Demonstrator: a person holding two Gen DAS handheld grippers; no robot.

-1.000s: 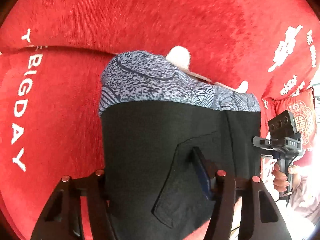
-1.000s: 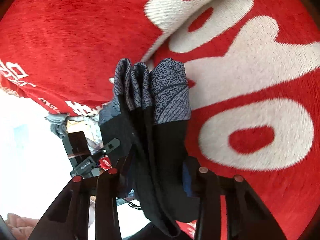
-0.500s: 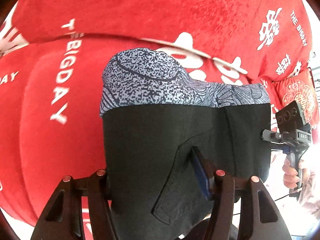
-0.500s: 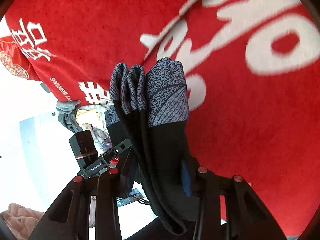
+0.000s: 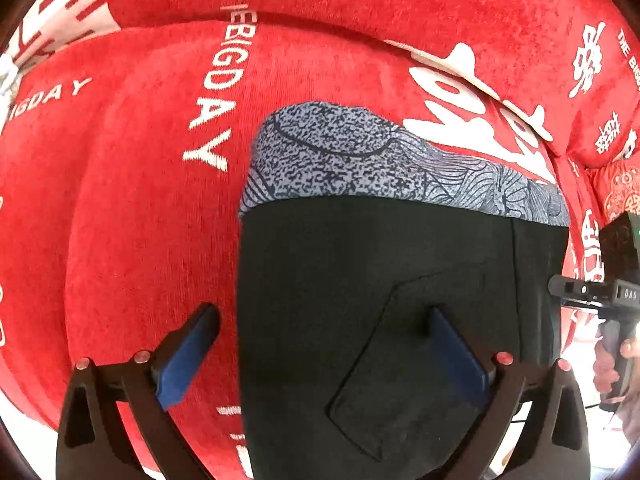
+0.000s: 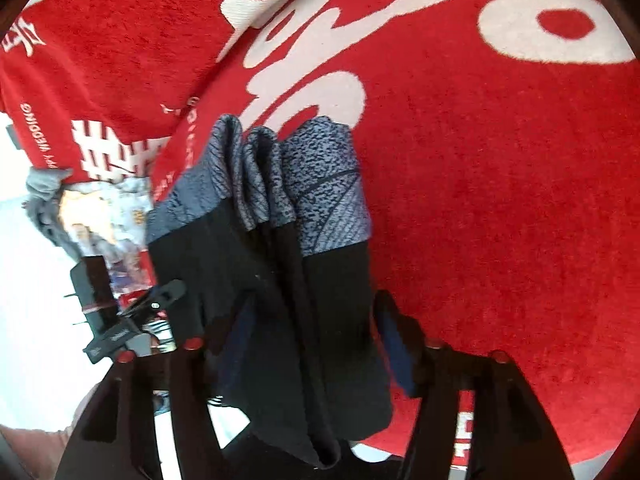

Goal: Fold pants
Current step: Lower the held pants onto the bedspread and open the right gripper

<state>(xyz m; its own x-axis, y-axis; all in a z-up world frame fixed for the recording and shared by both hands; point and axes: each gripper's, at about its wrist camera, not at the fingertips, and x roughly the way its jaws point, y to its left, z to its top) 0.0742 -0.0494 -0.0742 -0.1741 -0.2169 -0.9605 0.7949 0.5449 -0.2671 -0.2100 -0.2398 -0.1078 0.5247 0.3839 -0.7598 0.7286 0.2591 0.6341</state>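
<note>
Change: left gripper has let its jaws spread since a second ago; then they pinched the pants.
Pants: black, grey patterned hem, hanging folded in layers over the red blanket, draped across the left jaws' gap.
Right gripper: jaws clamped on the bunched layers, carrying the weight.
Pose: both grippers point downward at the blanket, likely to lay the fold flat.
</note>
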